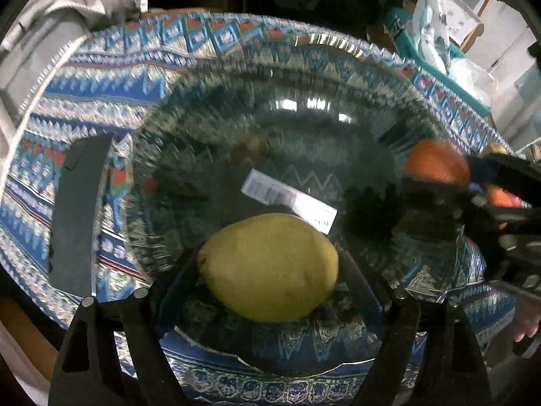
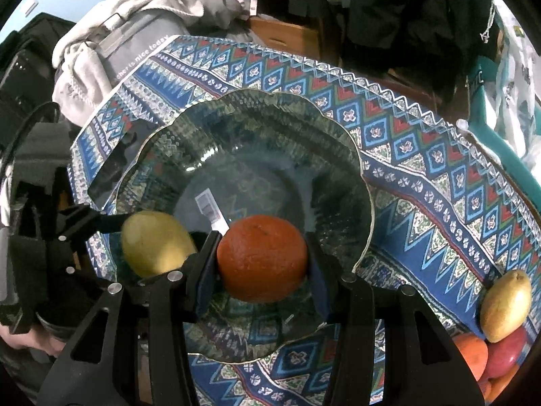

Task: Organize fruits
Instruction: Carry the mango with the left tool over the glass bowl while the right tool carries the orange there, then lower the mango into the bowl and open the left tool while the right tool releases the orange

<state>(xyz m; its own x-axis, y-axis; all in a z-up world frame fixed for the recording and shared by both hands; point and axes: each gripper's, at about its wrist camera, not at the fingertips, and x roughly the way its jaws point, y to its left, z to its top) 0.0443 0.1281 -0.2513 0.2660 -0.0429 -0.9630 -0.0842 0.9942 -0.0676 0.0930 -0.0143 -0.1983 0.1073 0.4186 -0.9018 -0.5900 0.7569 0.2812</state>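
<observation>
One glass bowl [image 2: 341,142]; left gripper [image 1: 268,270] clasps one lemon [image 1: 270,265], right gripper [image 2: 262,258] one orange [image 2: 262,257]; four fruits [image 2: 500,335] piled aside.

A blue patterned tablecloth [image 2: 422,155] covers the table, with grey clothing [image 2: 111,44] piled behind.

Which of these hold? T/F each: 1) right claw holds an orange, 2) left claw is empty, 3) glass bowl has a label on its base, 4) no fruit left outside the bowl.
1) Right claw holds an orange: true.
2) Left claw is empty: false; it grips a lemon.
3) Glass bowl has a label on its base: true.
4) No fruit left outside the bowl: false; a pile of fruit sits on the patterned cloth.
</observation>
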